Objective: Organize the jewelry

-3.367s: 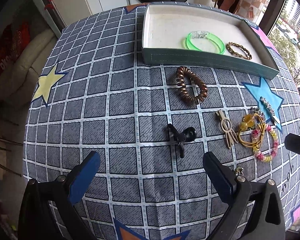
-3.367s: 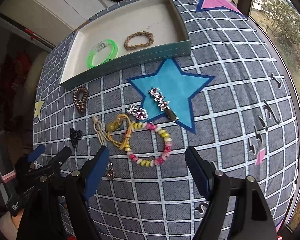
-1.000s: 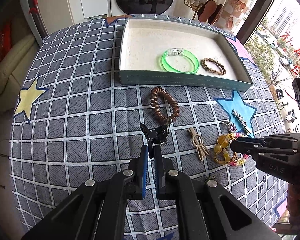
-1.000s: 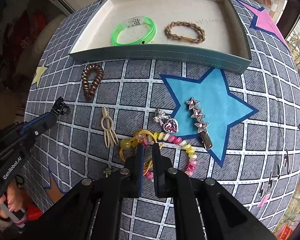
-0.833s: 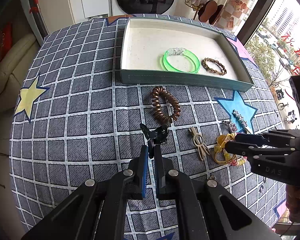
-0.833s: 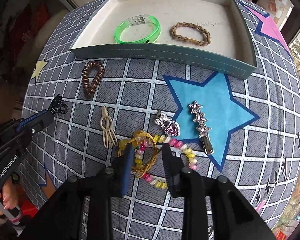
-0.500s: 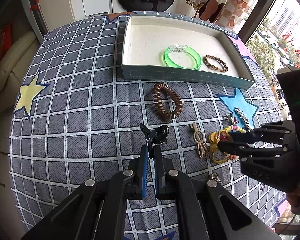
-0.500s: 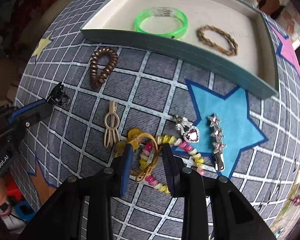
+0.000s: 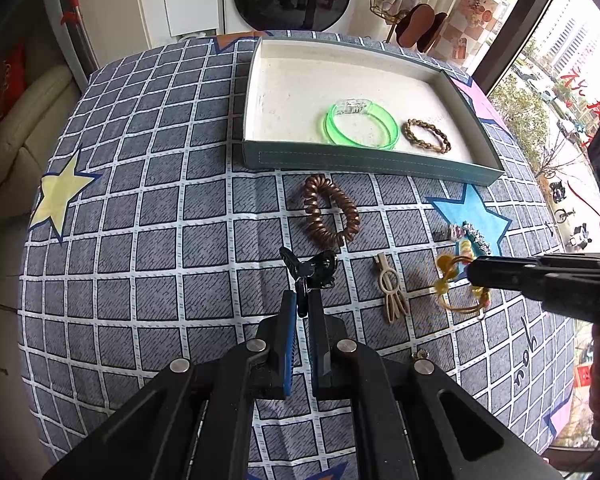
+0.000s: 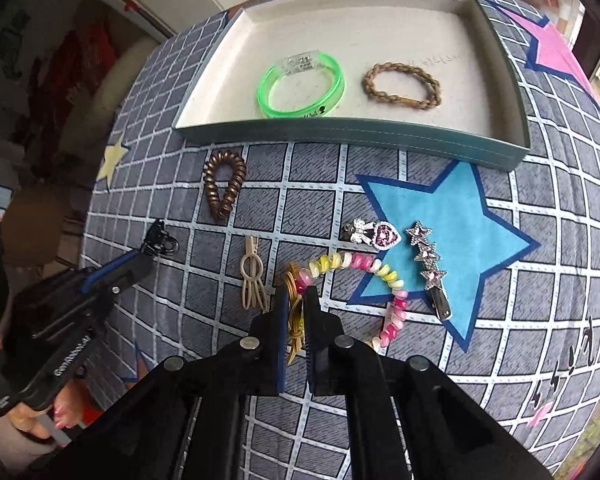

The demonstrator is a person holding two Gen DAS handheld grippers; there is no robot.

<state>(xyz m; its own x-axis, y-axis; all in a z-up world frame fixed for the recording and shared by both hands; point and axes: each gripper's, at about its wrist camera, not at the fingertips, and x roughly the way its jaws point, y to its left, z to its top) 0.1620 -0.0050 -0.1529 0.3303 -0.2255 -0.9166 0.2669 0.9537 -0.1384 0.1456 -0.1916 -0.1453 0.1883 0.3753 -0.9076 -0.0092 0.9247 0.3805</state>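
Both of my grippers point steeply down at the table point(image 9: 140, 208), which is covered by a grey checked cloth with stars.

Left gripper point(image 9: 303, 304): its jaws are pressed together on the tail of a black hair claw point(image 9: 314, 270), whose head juts out past the fingertips toward the tray. The claw sits over the middle of the cloth. In the right wrist view this gripper point(image 10: 148, 258) enters from the left edge, with the person's hand point(image 10: 40, 420) around its handle.

Right gripper point(image 10: 296, 300): its jaws are pinching a yellow hair tie point(image 10: 296, 320), which runs between the two fingers. A pink and yellow spiral bracelet point(image 10: 364, 268) arcs away from the fingertips toward the blue star on the cloth. In the left wrist view this gripper point(image 9: 474, 272) reaches in level from the right edge.

Tray point(image 9: 340, 160): at the table's far edge, holding a green bangle point(image 9: 360, 126) and a braided brown band point(image 9: 426, 136) side by side.

On the cloth between tray and grippers: a brown coil hair tie point(image 9: 330, 216) just before the tray's near wall, a beige hair clip point(image 9: 390, 292) between the two grippers, and a heart brooch point(image 10: 374, 234) beside a star barrette point(image 10: 430, 264) on the blue star.
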